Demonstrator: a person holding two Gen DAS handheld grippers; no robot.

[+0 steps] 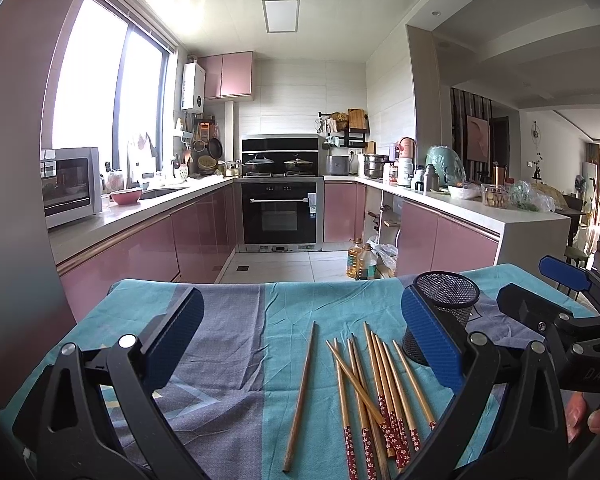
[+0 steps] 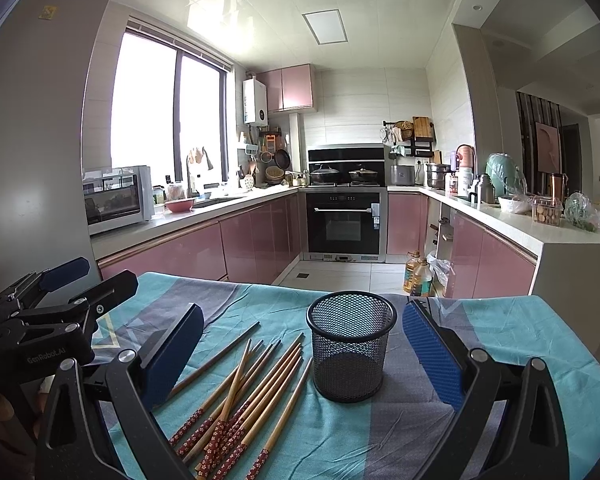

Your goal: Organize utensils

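Observation:
Several wooden chopsticks (image 1: 376, 392) with red patterned ends lie loose on the teal and grey cloth (image 1: 236, 320); they also show in the right wrist view (image 2: 244, 396). One plain brown chopstick (image 1: 300, 396) lies apart to their left. A black mesh holder (image 2: 350, 344) stands upright and empty, right of the chopsticks; it also shows in the left wrist view (image 1: 444, 312). My left gripper (image 1: 300, 340) is open above the chopsticks, holding nothing. My right gripper (image 2: 300, 356) is open, empty, with the holder between its fingers' line of sight.
The cloth-covered table (image 2: 520, 332) ends ahead at the kitchen floor. Oil bottles (image 2: 418, 276) stand on the floor beyond. Pink cabinets, an oven (image 2: 344, 222) and cluttered counters lie further back. The right gripper shows at the right of the left wrist view (image 1: 548, 292).

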